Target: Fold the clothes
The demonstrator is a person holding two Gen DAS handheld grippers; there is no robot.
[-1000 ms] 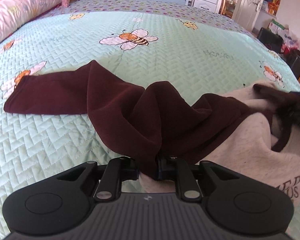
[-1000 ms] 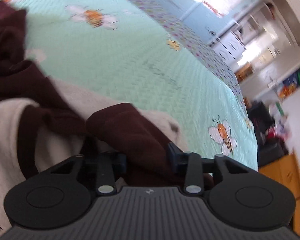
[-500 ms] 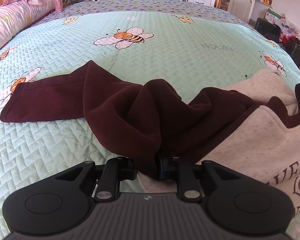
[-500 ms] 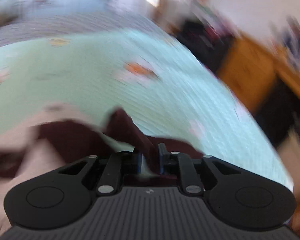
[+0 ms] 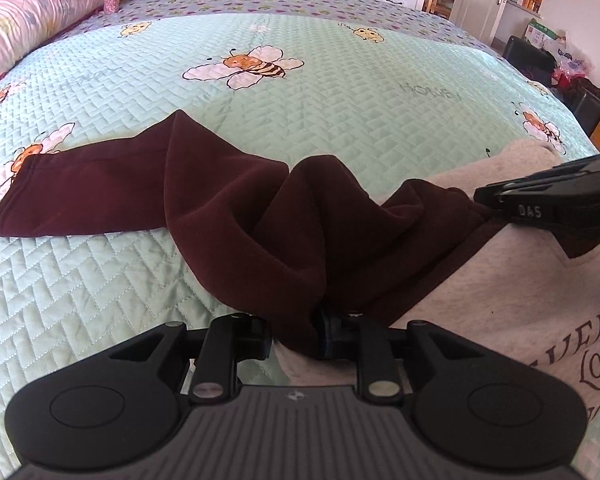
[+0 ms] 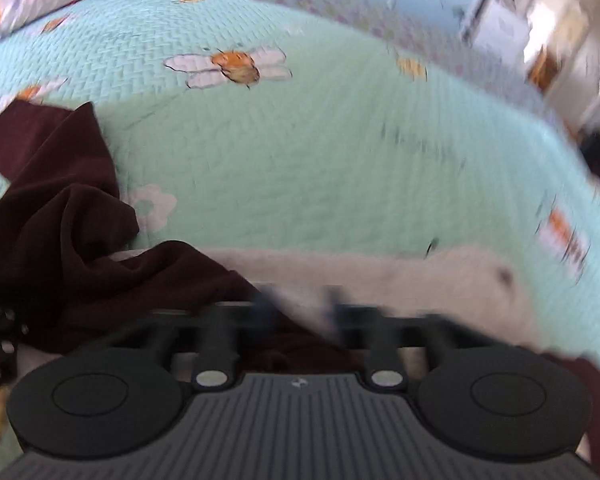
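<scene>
**On the bee quilt: a sweatshirt pinched at two points**

Between the jaws of the left gripper (image 5: 296, 334) sits a thick fold of maroon cloth, where the sleeve (image 5: 148, 192) meets the grey body of the sweatshirt (image 5: 512, 280). The fingers (image 5: 332, 332) have just been easing apart a little, yet the fold is still pressed between them. Ahead of these jaws and to their left the sleeve runs out flat over the quilt (image 5: 340, 112), its cuff far out at the left. To their right the grey body lies spread, with dark lettering near the edge of the view.

Ahead and to the right of the left jaws, the right gripper (image 5: 496, 200) comes in from the side, its tip at the maroon neckline. In its own view the right gripper (image 6: 300, 308) is smeared by motion; its jaws have just been closing and stand nearly together, with grey and maroon cloth at them, though the blur hides the exact pinch. Left of those jaws the maroon sleeve is bunched in folds; beyond them lies open quilt.
</scene>
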